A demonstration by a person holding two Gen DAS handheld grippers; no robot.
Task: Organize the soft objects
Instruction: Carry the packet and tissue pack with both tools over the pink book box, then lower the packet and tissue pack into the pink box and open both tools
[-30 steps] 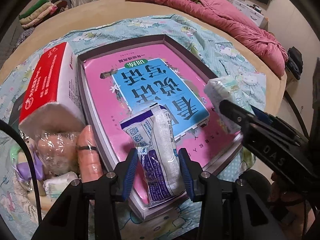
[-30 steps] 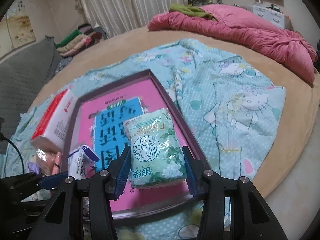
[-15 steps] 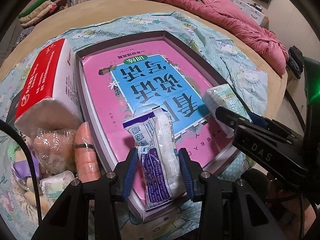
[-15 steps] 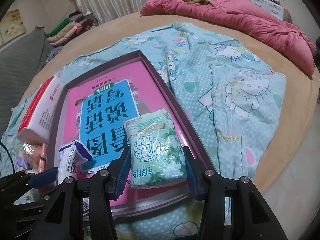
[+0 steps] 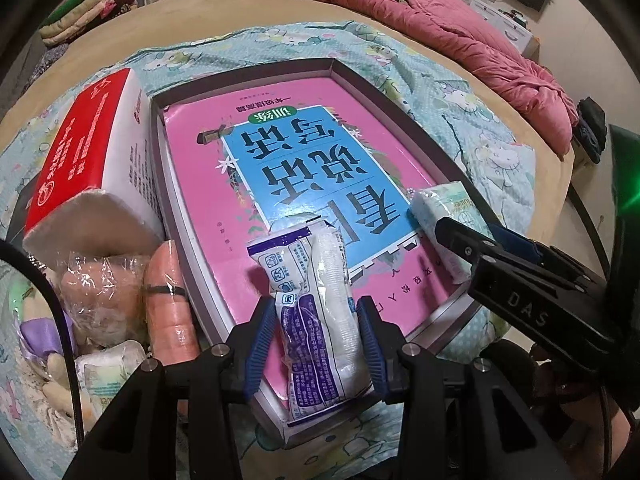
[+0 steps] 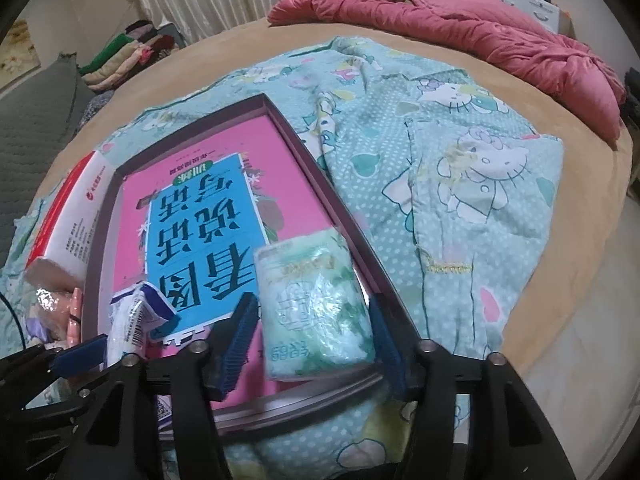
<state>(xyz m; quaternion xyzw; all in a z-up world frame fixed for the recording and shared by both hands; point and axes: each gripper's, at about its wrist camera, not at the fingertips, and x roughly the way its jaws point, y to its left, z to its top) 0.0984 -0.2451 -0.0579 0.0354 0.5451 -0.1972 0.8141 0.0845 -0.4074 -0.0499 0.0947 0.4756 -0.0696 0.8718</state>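
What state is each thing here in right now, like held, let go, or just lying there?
Left tool: shut on the purple-and-white packet.
Purple-and-white packet: gripped, over the tray's near edge.
Right tool: jaws opening, pads off the green tissue pack.
Green tissue pack: between the pads, lying in the tray.
Tray: holds a pink book.
Red-and-white tissue box: beside the tray, untouched.

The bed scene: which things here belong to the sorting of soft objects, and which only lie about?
Belong to the job:
- purple-and-white plastic packet in the left gripper
- pale green tissue pack between the opening jaws of the right gripper
- shallow purple-rimmed box
- wrapped soft items beside it

Lying about:
- pink quilt
- folded clothes pile
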